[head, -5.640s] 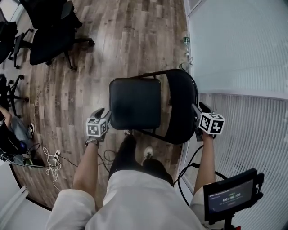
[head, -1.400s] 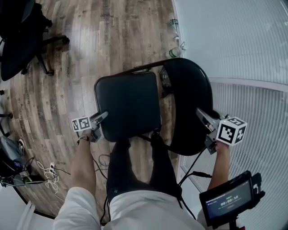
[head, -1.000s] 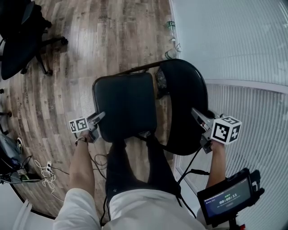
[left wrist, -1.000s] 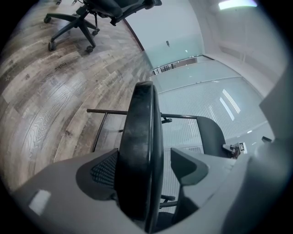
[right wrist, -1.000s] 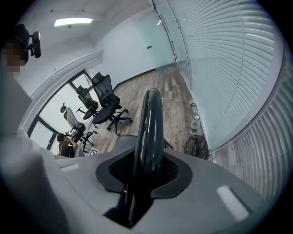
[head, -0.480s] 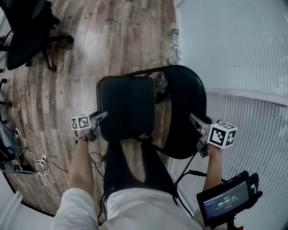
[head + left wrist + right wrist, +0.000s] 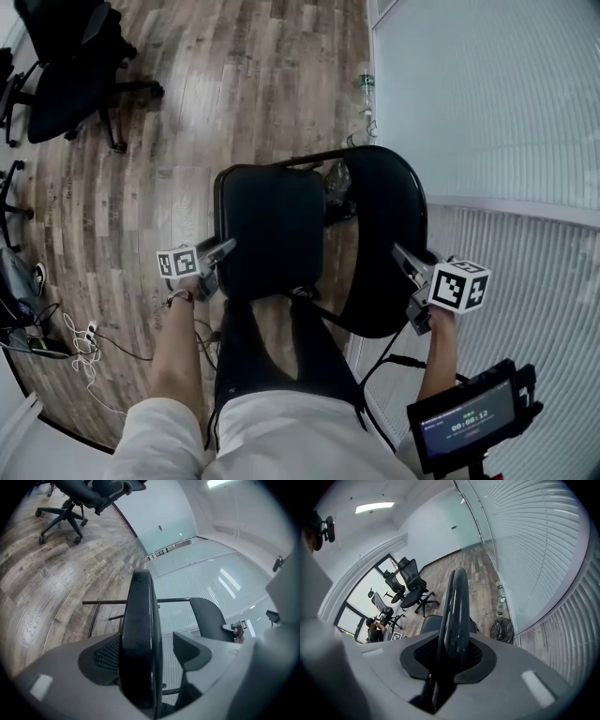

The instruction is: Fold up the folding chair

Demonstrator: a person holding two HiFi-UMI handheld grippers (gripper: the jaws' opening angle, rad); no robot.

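Note:
The black folding chair stands on the wood floor in front of me, with its seat (image 7: 267, 230) to the left and its backrest (image 7: 384, 234) to the right. My left gripper (image 7: 228, 248) straddles the seat's near edge (image 7: 140, 634). Its jaws have just been closing, but a gap still shows between the seat and one finger (image 7: 190, 646). My right gripper (image 7: 398, 255) is on the backrest's top rim (image 7: 457, 606). Its jaws have just been closing too, and both pads now press on the rim.
Office chairs (image 7: 75, 61) stand at the far left. Bottles (image 7: 366, 84) and a dark bag (image 7: 339, 183) lie by the glass wall with blinds (image 7: 506, 141). Cables (image 7: 84, 337) trail on the floor. A small screen (image 7: 469, 417) hangs at my right. A person (image 7: 375, 625) sits far off.
My left gripper has risen with the seat's near edge, so the seat looks narrower from above. The right gripper has stayed on the backrest's rim.

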